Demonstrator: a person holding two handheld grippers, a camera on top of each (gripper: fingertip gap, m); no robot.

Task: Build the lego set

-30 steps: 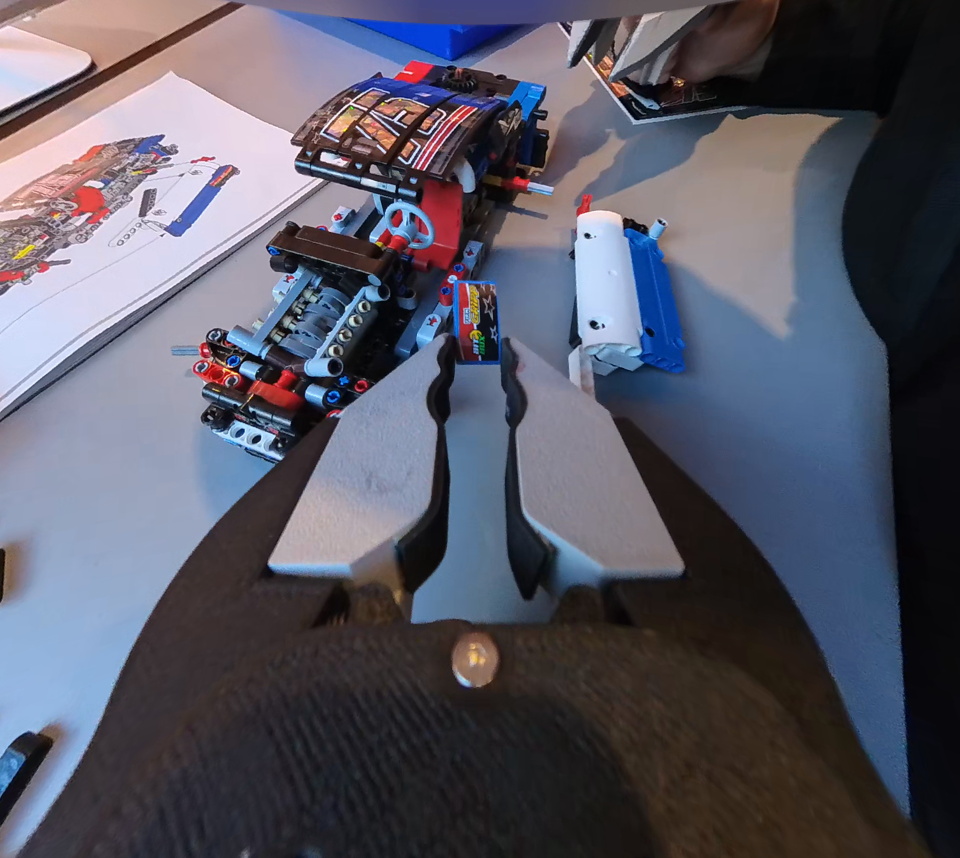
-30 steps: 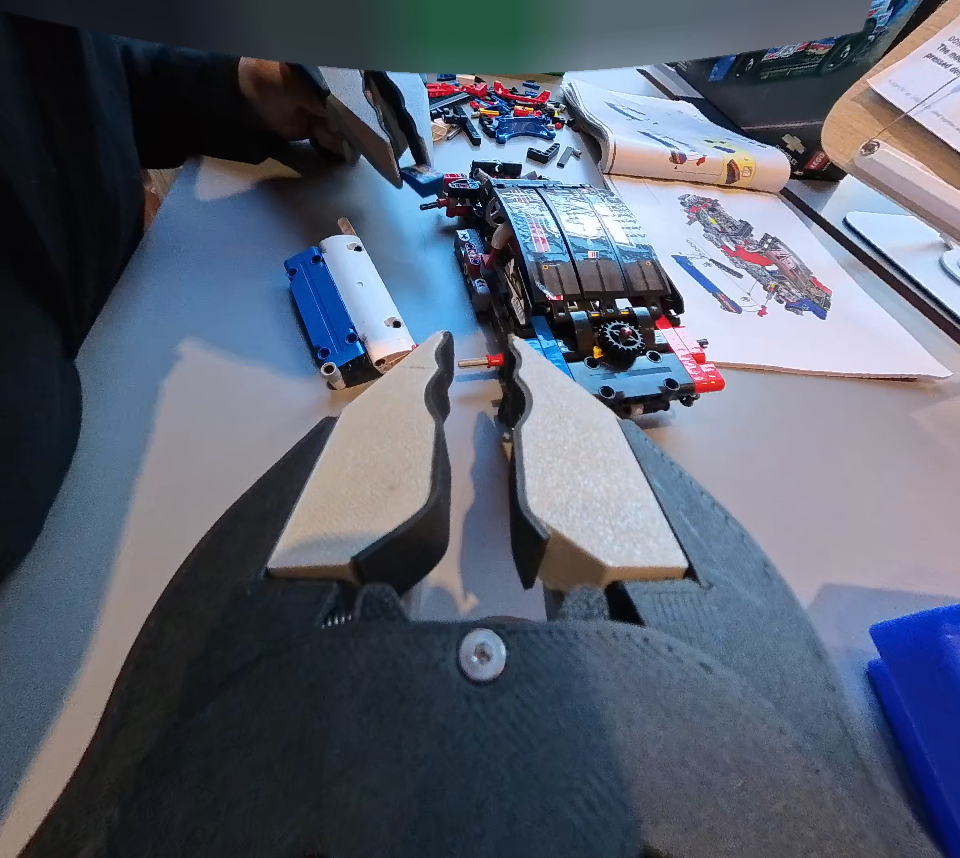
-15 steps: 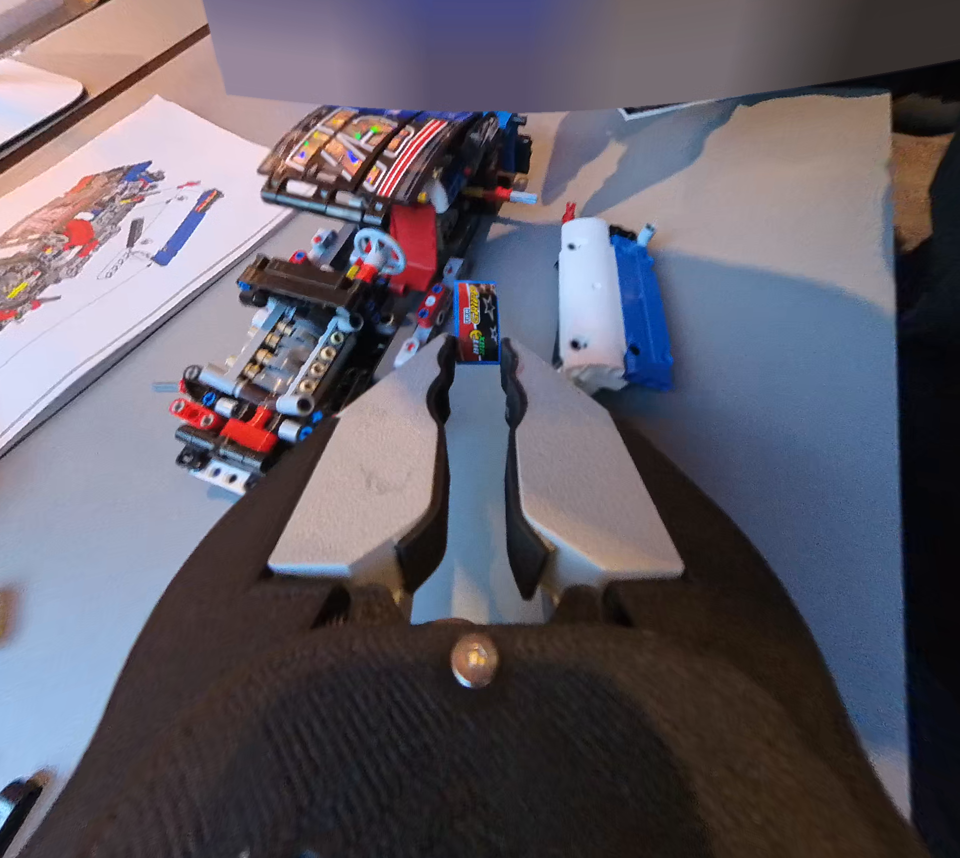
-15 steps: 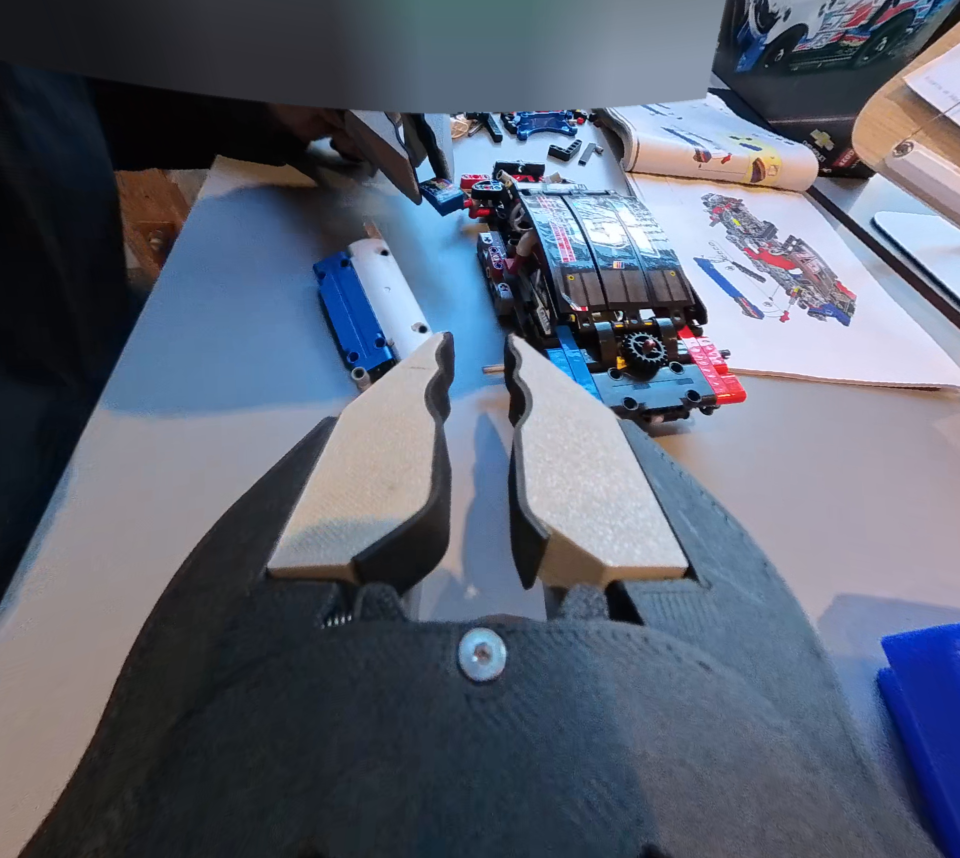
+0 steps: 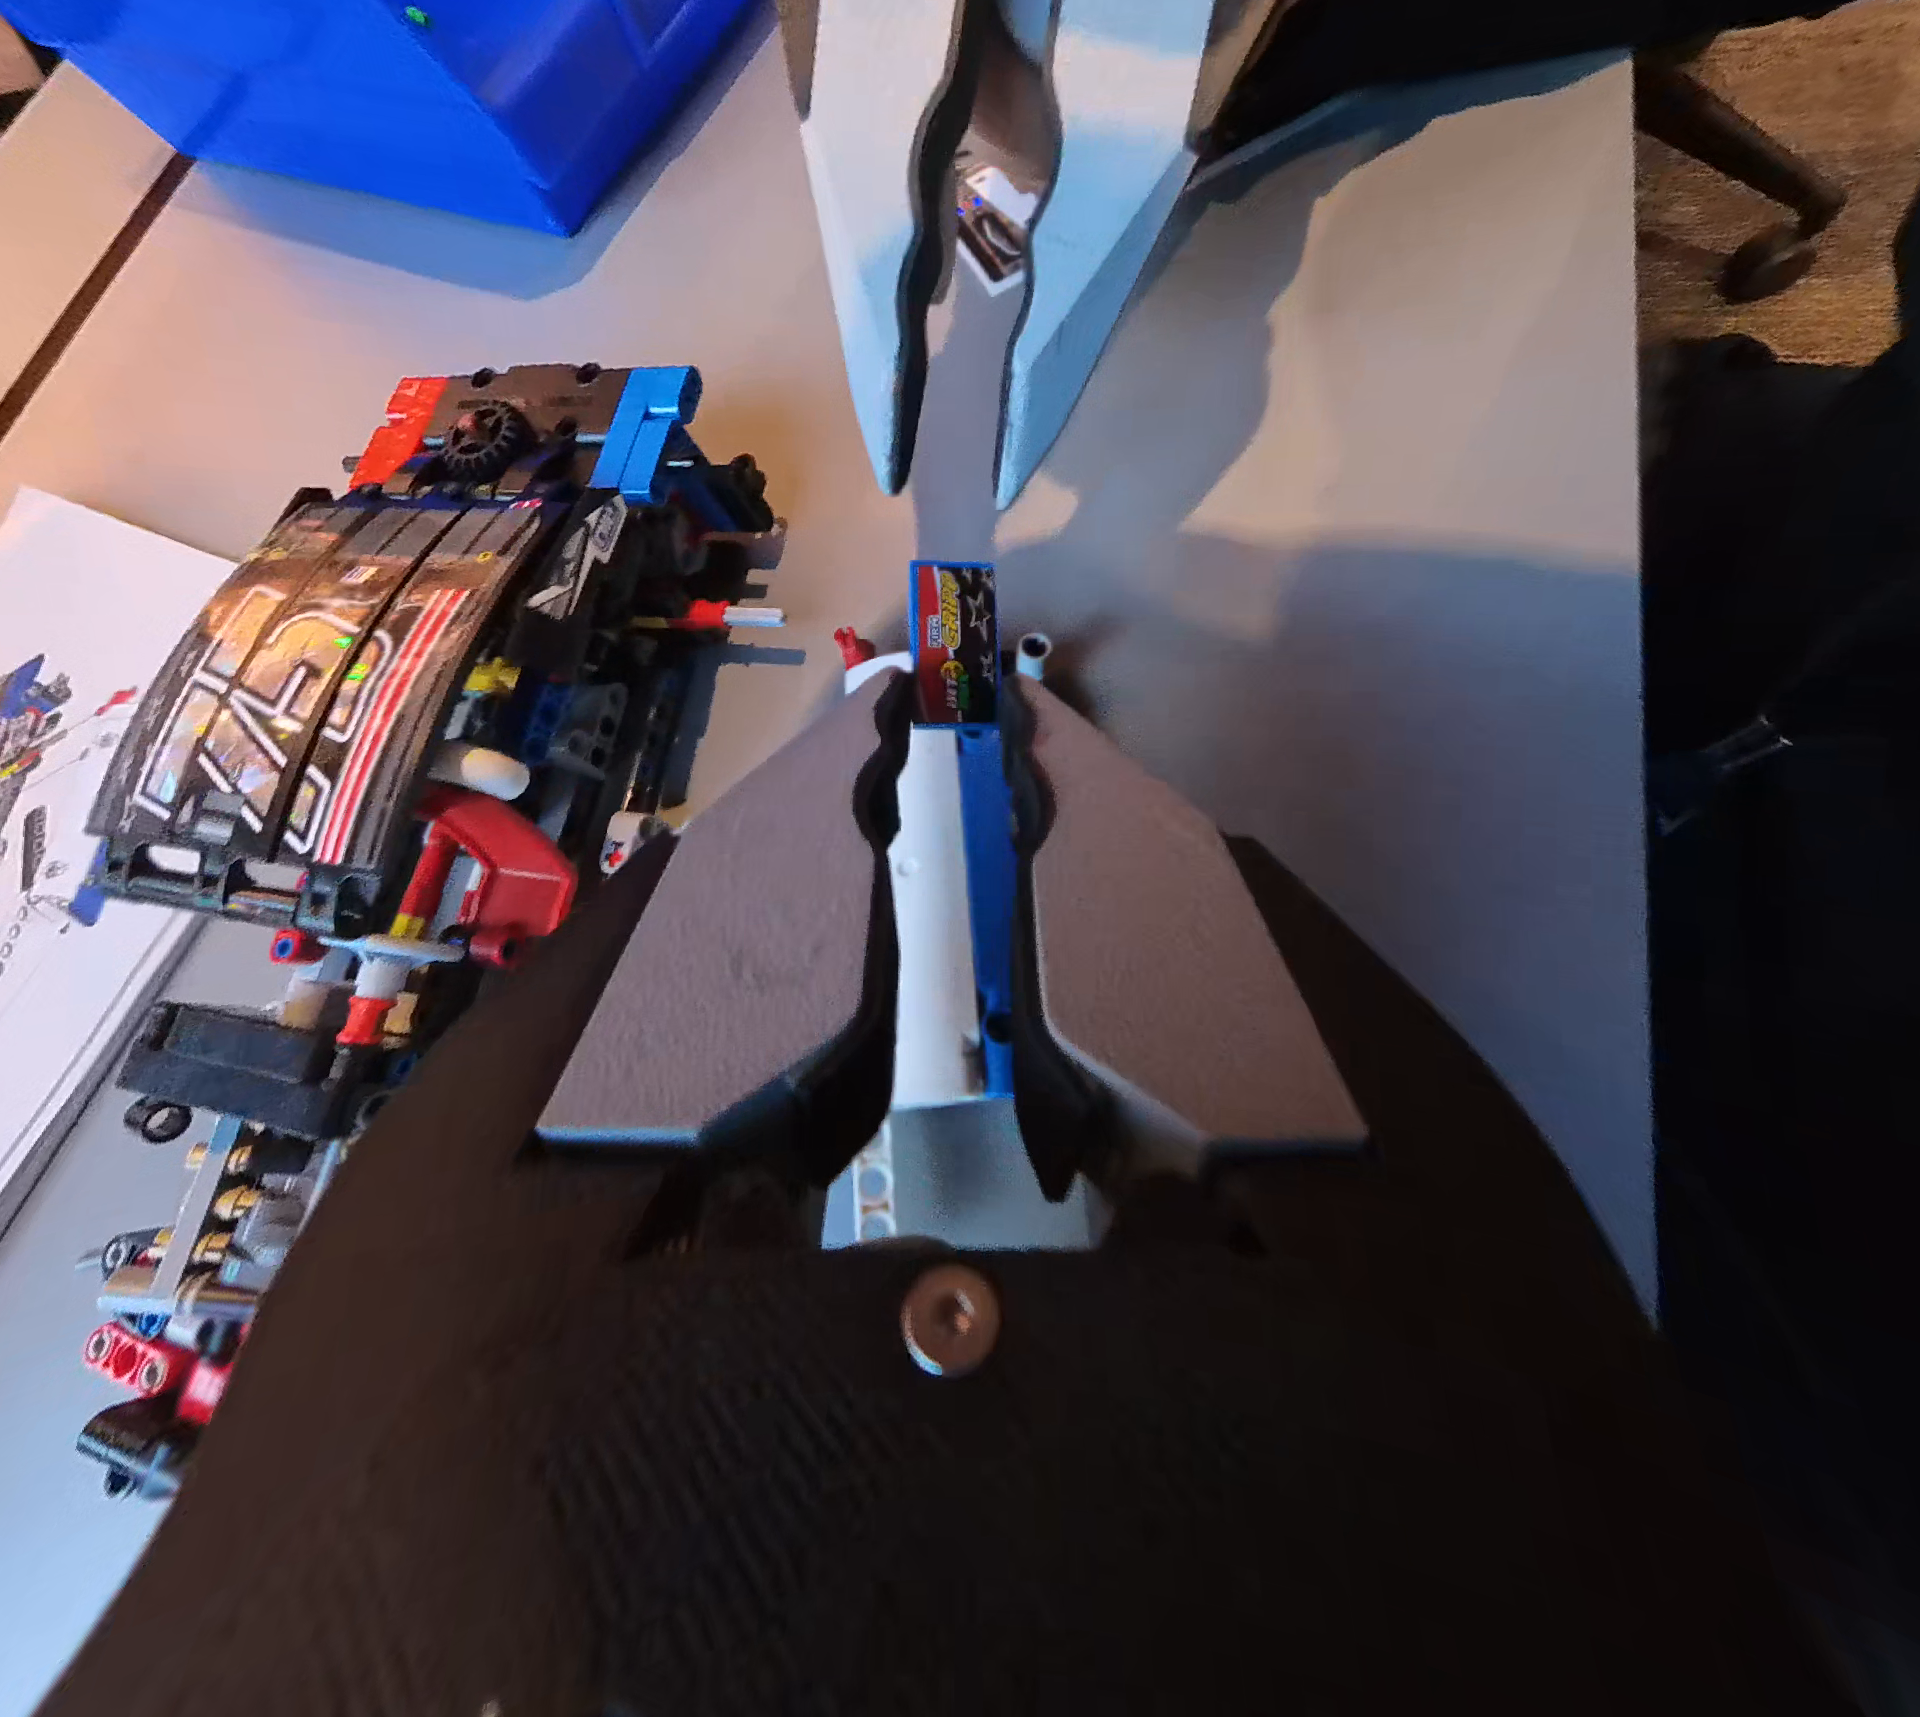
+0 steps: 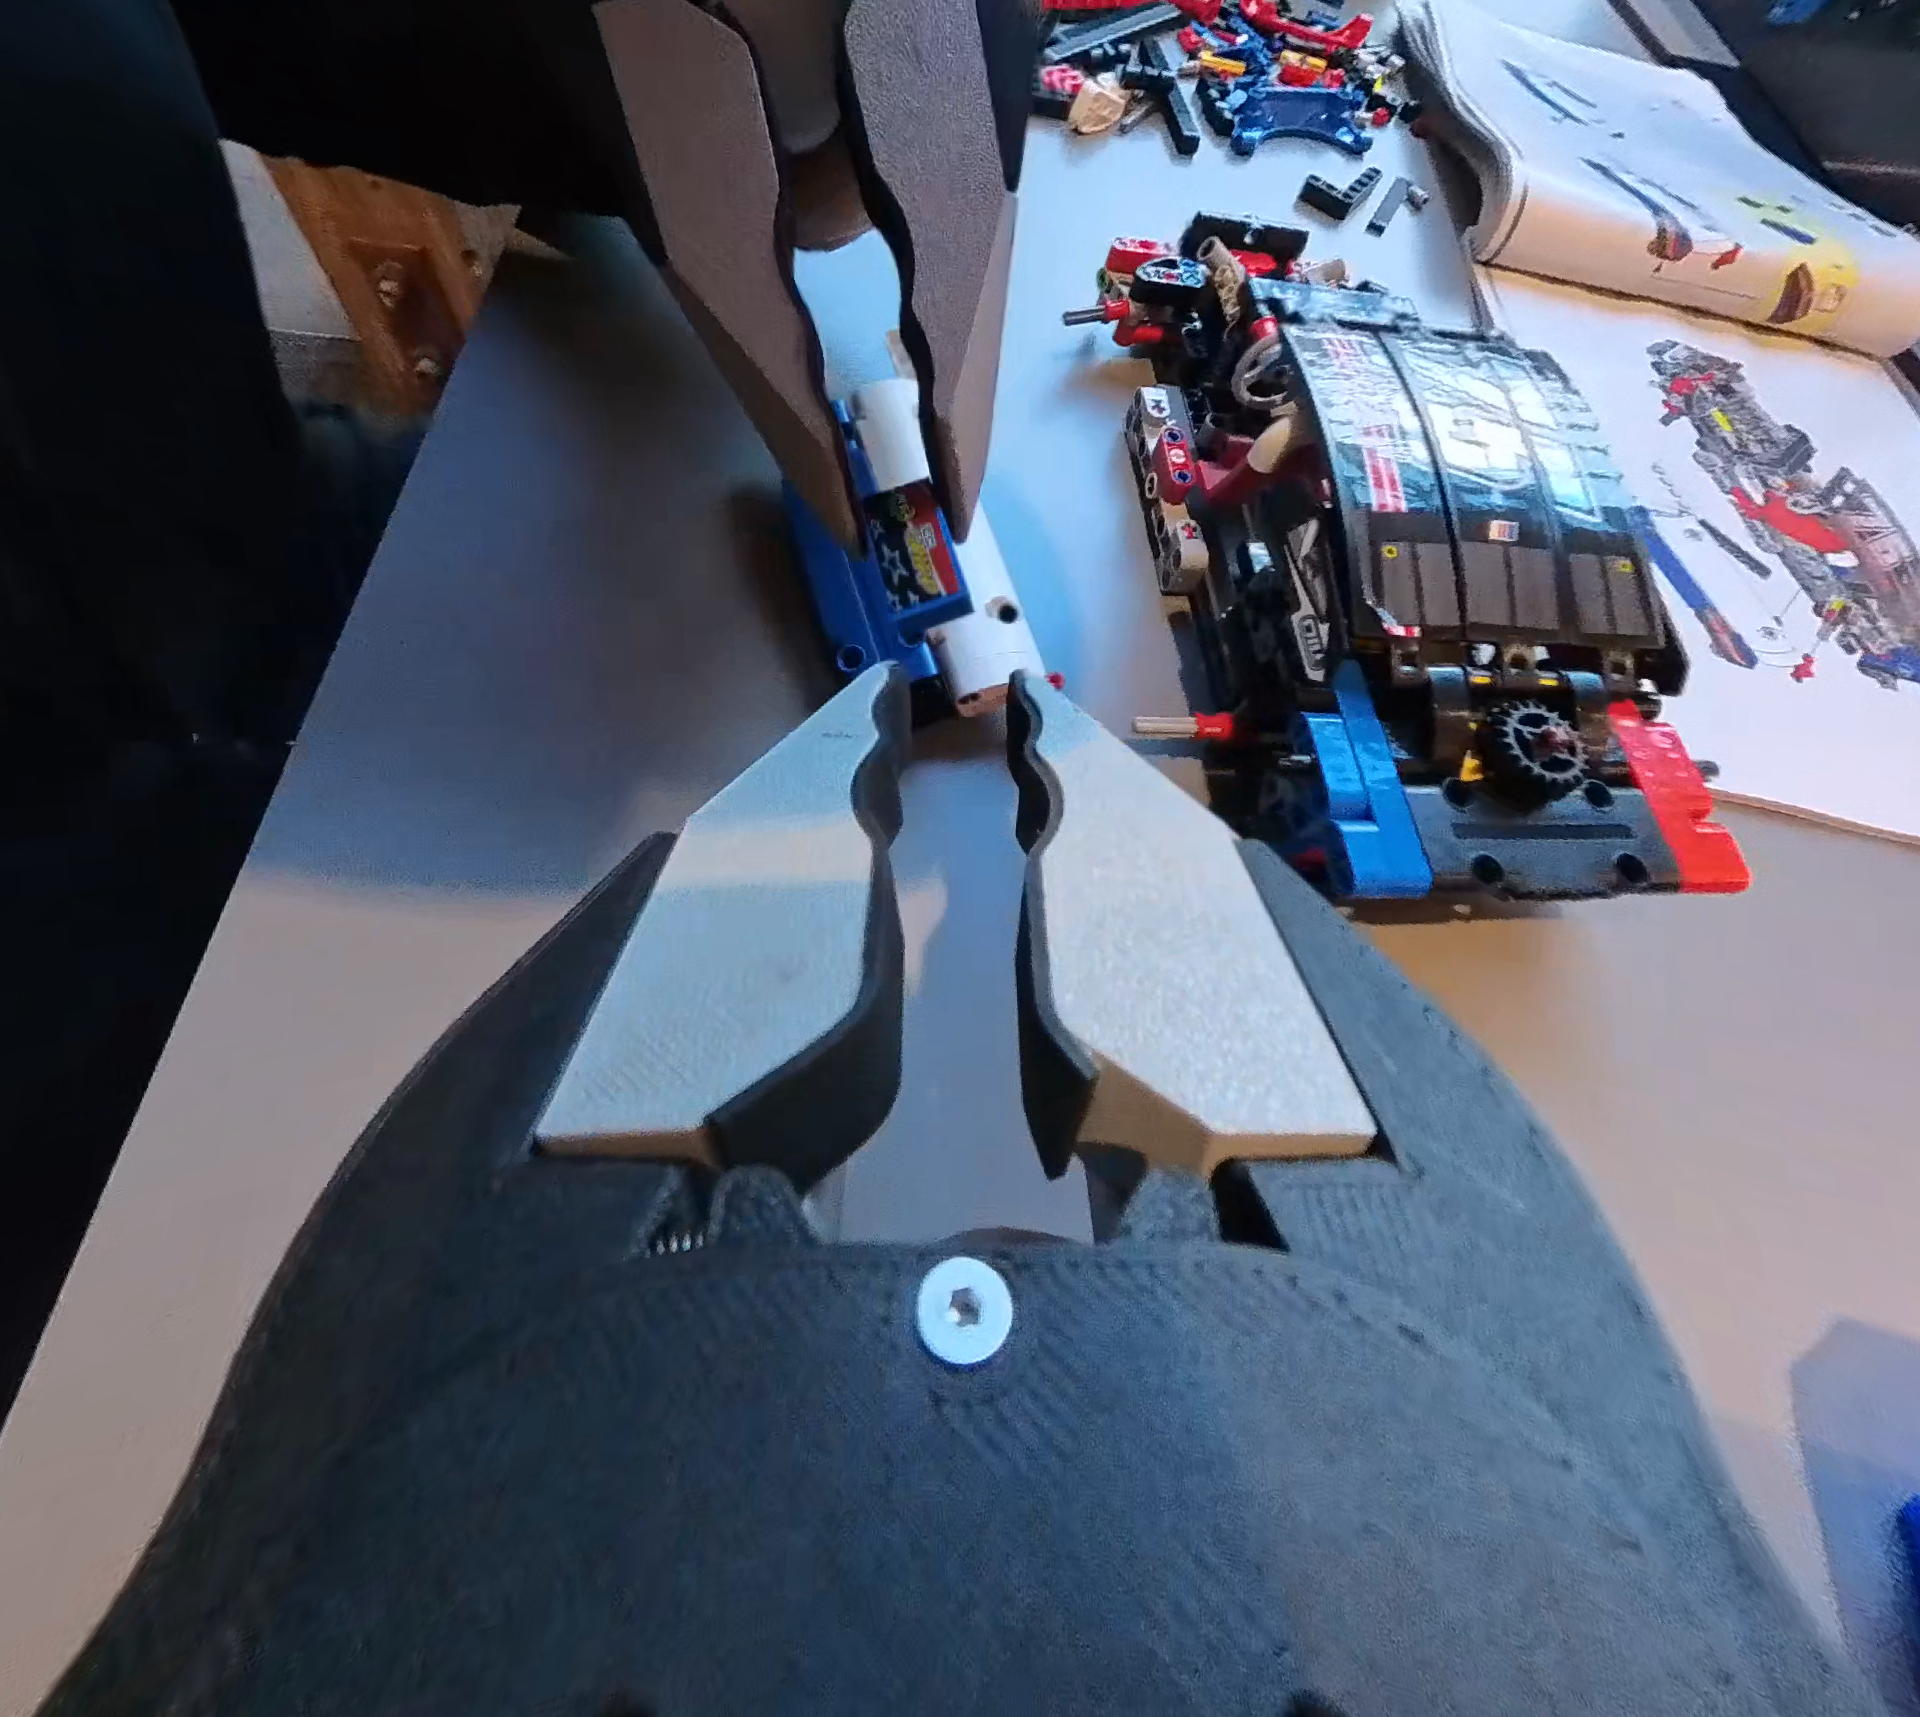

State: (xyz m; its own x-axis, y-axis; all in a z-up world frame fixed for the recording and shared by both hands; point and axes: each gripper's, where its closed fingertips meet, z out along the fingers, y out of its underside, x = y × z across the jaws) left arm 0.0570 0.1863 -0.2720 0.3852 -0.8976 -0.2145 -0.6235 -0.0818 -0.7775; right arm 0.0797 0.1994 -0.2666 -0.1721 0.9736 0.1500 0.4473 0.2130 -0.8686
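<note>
2 grippers meet over 1 side panel (image 6: 940, 587), the white-and-blue piece lying on the table (image 5: 1403, 587) right of the car (image 5: 343, 732) in the left wrist view; its long axis runs along the line between them. Our left gripper (image 5: 954, 711) is nearer, hanging directly over it and clamped on a small stickered tile (image 5: 953, 641), which sits just above the panel's blue edge; whether tile and panel touch, we cannot tell. Our right gripper (image 6: 948, 711) faces the panel's near end, jaws parted a little, holding nothing. We judge the tile must next be pressed down, with the right gripper bracing.
</note>
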